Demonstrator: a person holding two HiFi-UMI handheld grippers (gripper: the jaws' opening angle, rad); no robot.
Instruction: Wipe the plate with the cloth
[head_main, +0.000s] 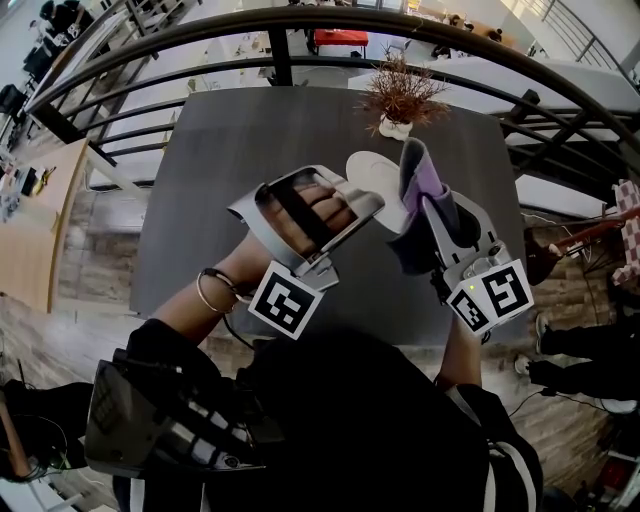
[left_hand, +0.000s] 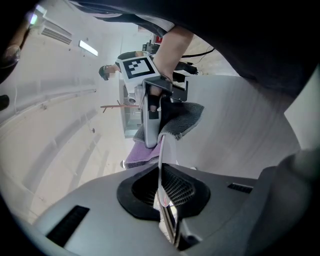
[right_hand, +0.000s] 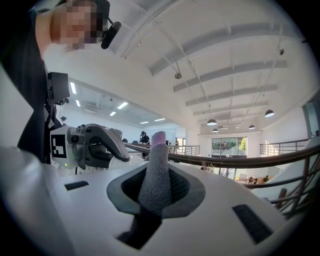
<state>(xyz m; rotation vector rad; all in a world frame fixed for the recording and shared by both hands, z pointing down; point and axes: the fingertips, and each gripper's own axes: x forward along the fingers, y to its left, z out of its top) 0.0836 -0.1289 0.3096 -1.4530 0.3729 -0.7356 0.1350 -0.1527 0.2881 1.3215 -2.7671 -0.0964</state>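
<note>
the left gripper (left_hand: 163, 200) clamps the rim of the stiff, likely fragile round white plate (head_main: 375, 172); the right gripper (right_hand: 155, 186) pinches the soft, limp grey-purple cloth (right_hand: 155, 162).

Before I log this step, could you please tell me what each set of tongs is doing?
Left tongs: closed on the plate's rim.
Right tongs: closed on the cloth.

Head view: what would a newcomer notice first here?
The white plate is held up in mid-air over the dark table, its rim clamped in the left gripper. Right beside it, the right gripper grips a purple-grey cloth that lies against the plate. A dried plant stands at the table's far edge.
</note>
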